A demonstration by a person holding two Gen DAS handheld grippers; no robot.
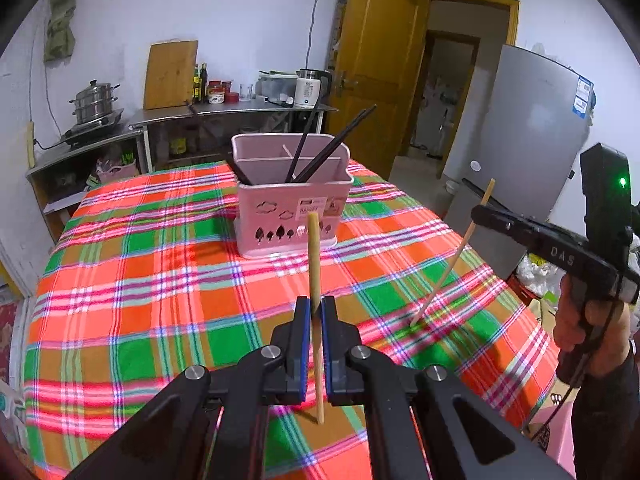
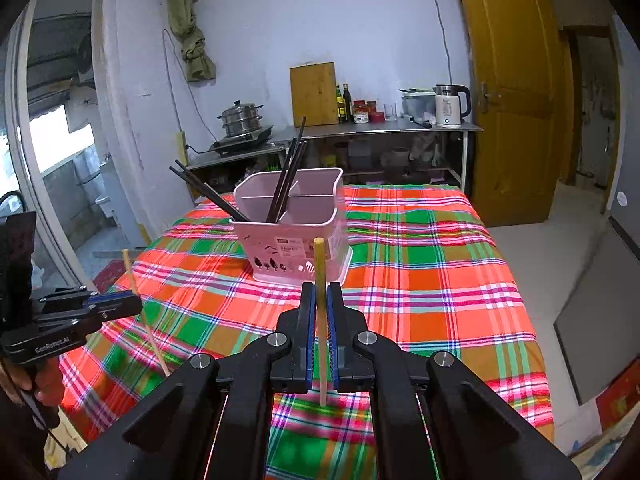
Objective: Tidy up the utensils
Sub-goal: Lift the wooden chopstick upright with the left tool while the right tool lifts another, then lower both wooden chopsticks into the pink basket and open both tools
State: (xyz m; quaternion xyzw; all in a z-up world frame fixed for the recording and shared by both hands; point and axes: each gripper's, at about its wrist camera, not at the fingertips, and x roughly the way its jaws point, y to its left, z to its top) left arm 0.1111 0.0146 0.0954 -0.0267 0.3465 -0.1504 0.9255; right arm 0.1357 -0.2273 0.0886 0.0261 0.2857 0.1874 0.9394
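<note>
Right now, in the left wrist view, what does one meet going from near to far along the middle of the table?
Left tongs shut on a pale wooden chopstick → bare checked tablecloth → pink basket holding dark chopsticks → steel counter by the far wall.

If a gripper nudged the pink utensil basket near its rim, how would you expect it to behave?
The pink basket looks like thin plastic, so probably light and apt to slide on the plaid tablecloth. The black chopsticks lean high above its rim, so it may tip.
</note>
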